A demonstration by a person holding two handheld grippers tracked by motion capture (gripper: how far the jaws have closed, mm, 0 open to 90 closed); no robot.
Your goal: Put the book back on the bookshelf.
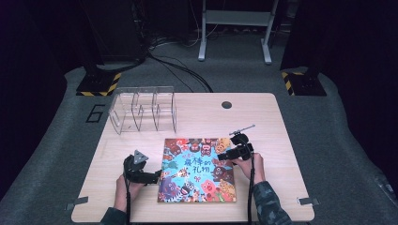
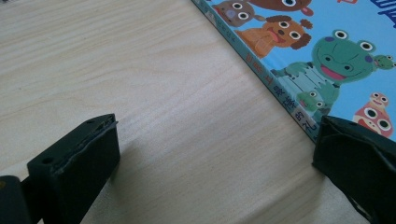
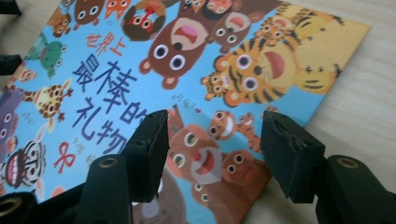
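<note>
While the high view blurs them, each open tool (image 2: 215, 154) (image 3: 215, 149) flanks the book (image 1: 197, 169) edge.

Blue book (image 1: 197, 171) crowded with colourful cartoon animals; pale wooden table (image 1: 263, 122).

Picture book between two grippers on the table

The left gripper (image 1: 152, 178) meets the book (image 1: 197, 169) at its left edge; the right gripper (image 1: 220, 158) reaches over its right side.

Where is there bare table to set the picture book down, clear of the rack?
Bare wood runs right of the clear rack to the table's right edge, and along the near edge below the book. It is crowded beside the book, where the left gripper and right gripper work.
</note>
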